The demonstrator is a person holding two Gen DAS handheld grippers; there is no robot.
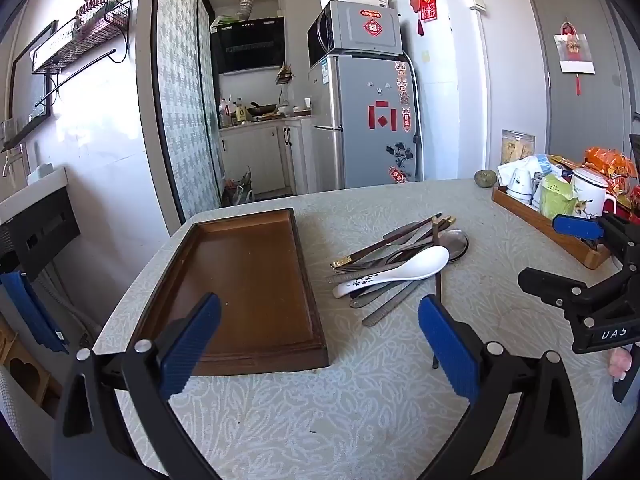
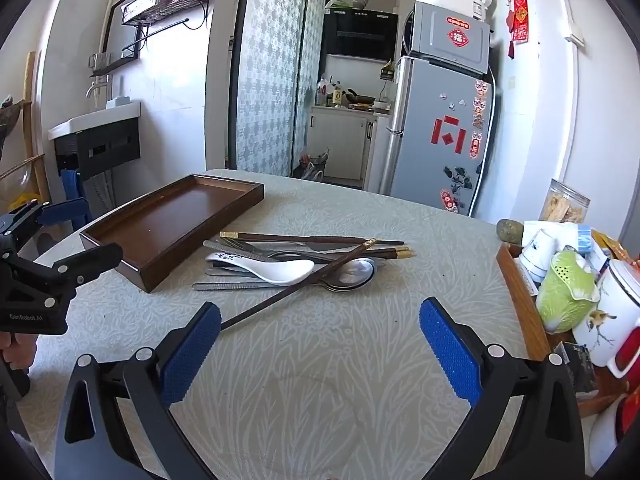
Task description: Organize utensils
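A: Where's the stuff to sort?

B: I see a pile of utensils [image 2: 296, 264] in the middle of the table [image 2: 320, 360] w/ a white spoon [image 2: 264, 266] on top. Dark chopsticks [image 2: 312, 238], metal spoons & flat handles all mixed up.

A: And the tray?

B: Brown tray [image 1: 244, 284] sits just left of the pile, nothing in it.

A: Grippers?

B: My left hand-held gripper [image 1: 320, 344] is wide, holding nothing. Right hand-held gripper [image 2: 320, 344] too, wide & bare, near the pile. Another tray w/ cups [image 2: 576, 300] is on the right.
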